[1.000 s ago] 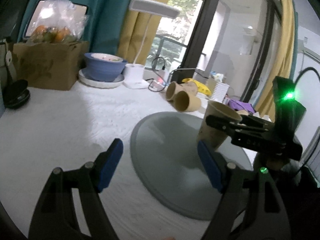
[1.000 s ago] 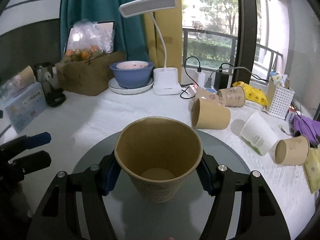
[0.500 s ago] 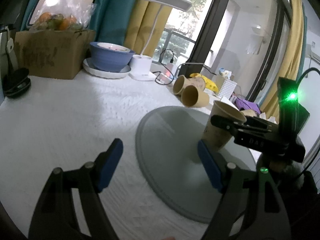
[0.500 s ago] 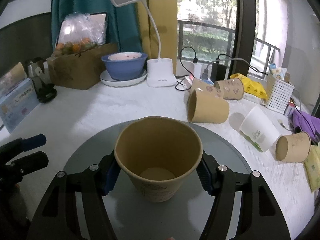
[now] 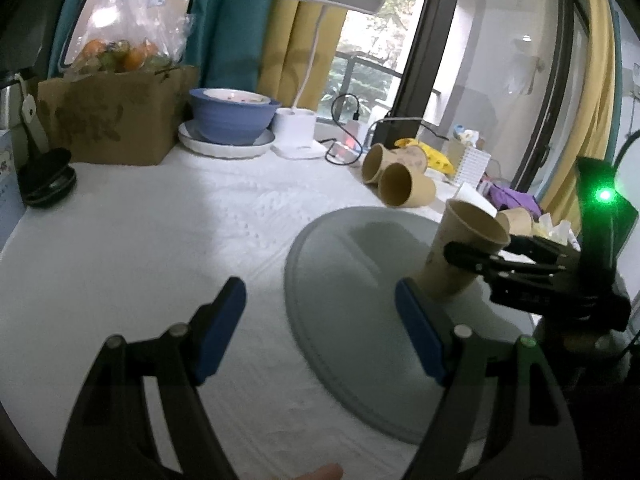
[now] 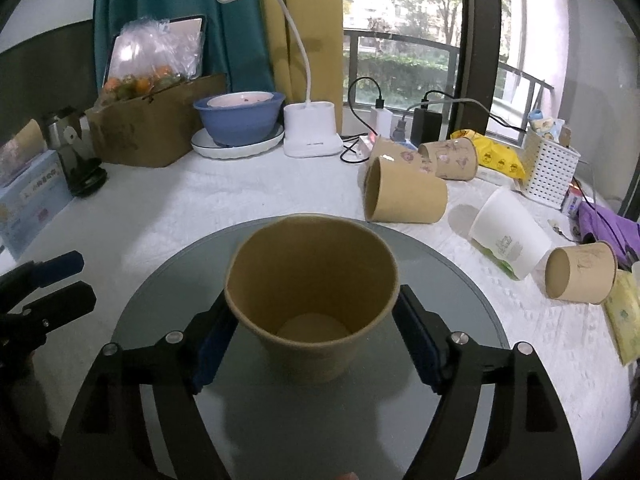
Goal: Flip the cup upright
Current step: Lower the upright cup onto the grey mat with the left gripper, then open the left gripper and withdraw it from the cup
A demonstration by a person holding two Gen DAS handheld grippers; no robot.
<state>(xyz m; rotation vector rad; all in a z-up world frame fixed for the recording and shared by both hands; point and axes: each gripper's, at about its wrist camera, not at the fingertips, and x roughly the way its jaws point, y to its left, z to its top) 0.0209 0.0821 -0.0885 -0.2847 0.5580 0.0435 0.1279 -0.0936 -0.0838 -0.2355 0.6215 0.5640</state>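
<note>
A brown paper cup (image 6: 312,300) stands upright, mouth up, on the round grey plate (image 6: 160,320). My right gripper (image 6: 312,340) has its blue pads against both sides of the cup. The left wrist view shows the same cup (image 5: 460,256) near the plate's (image 5: 352,280) right side, held by the right gripper (image 5: 476,260). My left gripper (image 5: 320,328) is open and empty, low over the white tablecloth at the plate's left edge. It shows at the far left of the right wrist view (image 6: 52,280).
Several paper cups lie on their sides behind the plate: brown ones (image 6: 404,196) (image 6: 580,276) and a white one (image 6: 508,236). A blue bowl (image 6: 240,120), a white desk lamp (image 6: 312,136), a cardboard box (image 6: 152,124), cables and a white basket (image 6: 548,168) line the back.
The left wrist view has swung so the back objects sit higher and closer. The cup stays upright in the right gripper over the plate.
</note>
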